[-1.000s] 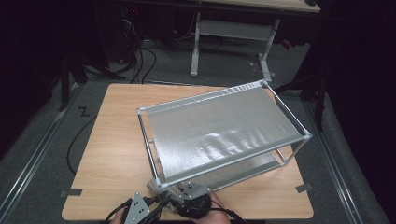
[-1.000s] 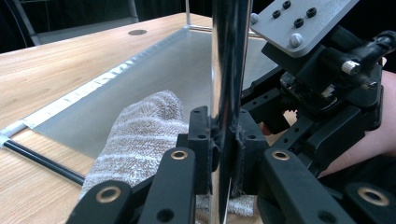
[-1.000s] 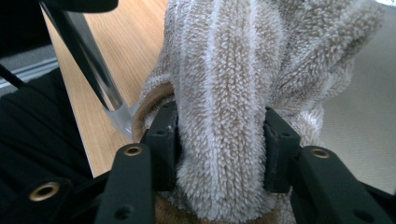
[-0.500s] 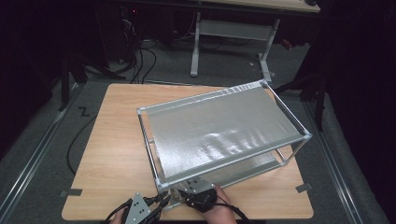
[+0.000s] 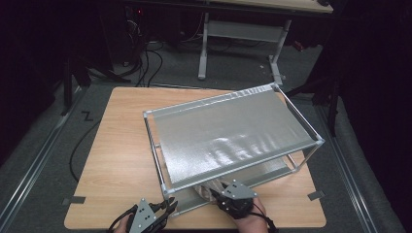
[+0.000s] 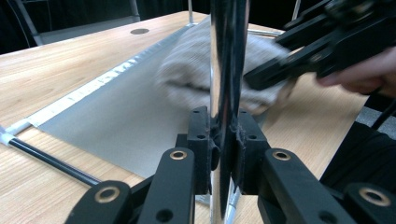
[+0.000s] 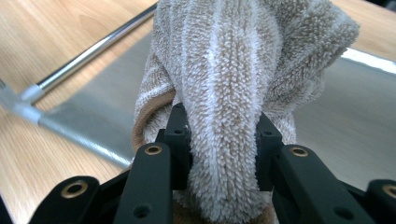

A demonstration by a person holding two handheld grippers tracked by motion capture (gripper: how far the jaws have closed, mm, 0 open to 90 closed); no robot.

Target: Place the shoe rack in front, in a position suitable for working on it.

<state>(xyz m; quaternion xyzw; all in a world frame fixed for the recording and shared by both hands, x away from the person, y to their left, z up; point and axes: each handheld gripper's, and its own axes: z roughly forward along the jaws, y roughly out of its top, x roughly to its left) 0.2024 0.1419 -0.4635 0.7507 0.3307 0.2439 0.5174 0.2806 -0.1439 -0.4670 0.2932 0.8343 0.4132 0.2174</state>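
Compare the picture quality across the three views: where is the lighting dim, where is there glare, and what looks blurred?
High view: dark surroundings, wooden table lit, soft sheen on the rack's top shelf. Left gripper view: the chrome post between its jaws carries bright streaks, and the beige towel behind looks smeared. Right gripper view: towel pile is crisp near the jaws, while the lower shelf goes soft.

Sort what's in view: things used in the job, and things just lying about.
In use:
- left gripper, clamped on the rack post
- right gripper, shut on the towel
- rack

Lying about:
- cables on the floor
- grey desk frame behind
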